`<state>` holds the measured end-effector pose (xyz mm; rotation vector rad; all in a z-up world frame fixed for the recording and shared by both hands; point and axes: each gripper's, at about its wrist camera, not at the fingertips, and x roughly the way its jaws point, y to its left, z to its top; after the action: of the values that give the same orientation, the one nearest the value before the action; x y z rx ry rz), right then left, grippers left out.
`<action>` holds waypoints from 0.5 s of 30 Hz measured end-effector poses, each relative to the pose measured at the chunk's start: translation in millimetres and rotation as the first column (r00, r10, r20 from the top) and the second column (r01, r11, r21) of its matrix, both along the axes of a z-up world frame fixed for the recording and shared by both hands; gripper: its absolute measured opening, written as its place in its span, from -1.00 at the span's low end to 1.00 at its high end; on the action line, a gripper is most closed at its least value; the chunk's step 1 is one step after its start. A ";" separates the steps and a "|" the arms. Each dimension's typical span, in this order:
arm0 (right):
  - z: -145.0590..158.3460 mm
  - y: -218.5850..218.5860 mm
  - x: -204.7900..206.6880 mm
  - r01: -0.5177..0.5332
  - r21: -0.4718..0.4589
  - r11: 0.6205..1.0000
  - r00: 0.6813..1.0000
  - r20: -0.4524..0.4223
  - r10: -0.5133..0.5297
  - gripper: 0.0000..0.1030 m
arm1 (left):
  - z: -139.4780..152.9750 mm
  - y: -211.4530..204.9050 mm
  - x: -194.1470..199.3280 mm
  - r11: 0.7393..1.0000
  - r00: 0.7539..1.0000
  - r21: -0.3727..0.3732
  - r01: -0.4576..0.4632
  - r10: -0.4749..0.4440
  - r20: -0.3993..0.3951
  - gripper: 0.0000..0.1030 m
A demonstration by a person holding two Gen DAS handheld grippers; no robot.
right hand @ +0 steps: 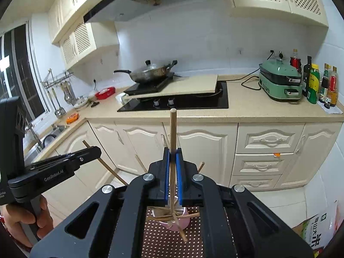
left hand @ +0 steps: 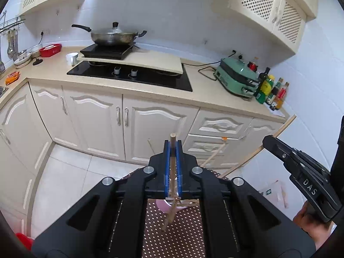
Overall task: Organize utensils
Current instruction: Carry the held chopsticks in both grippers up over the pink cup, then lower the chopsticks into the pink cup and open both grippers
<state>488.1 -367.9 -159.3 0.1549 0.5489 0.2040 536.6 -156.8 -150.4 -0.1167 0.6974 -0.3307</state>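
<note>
Left gripper (left hand: 173,148) pinches one chopstick (left hand: 172,138), pointing to 12 o'clock. Right gripper (right hand: 172,155) pinches another chopstick (right hand: 172,129) above the pink cup (right hand: 182,221).

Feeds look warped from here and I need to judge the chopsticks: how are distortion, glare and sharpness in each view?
Left wrist view: heavy fisheye bowing of the beige countertop, dark corner vignette, soft glare on the white wall tiles; the thin wooden chopstick stays sharp. Right wrist view: same bowing, bright window at left, its wooden chopstick crisp.
</note>
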 end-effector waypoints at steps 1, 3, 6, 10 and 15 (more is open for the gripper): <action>-2.7 -0.2 2.7 -0.002 -0.008 1.000 1.000 -0.002 0.002 -0.91 | -3.0 -1.1 1.3 1.000 1.000 0.007 -0.002 0.002 -0.003 -0.89; -8.9 1.2 8.0 -0.009 -0.017 1.000 1.000 -0.014 0.008 -0.91 | -11.2 -2.0 7.2 1.000 1.000 0.015 0.002 -0.002 -0.020 -0.89; -19.0 5.4 13.2 -0.017 -0.054 0.998 1.000 -0.023 0.016 -0.91 | -23.6 -3.6 13.5 1.000 0.999 0.027 0.010 -0.009 -0.046 -0.89; -30.5 12.2 19.1 -0.039 -0.097 0.995 0.998 -0.044 0.035 -0.91 | -36.6 -8.3 15.4 0.999 0.997 0.036 0.033 -0.031 -0.069 -0.89; -46.2 16.9 24.6 -0.067 -0.110 0.992 0.994 -0.095 0.057 -0.91 | -53.2 -15.8 17.2 0.996 0.991 0.052 0.073 -0.067 -0.114 -0.89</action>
<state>512.7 -351.0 -205.4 0.0371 0.6559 0.2265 553.7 -172.6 -203.6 -0.0576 0.8229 -0.3735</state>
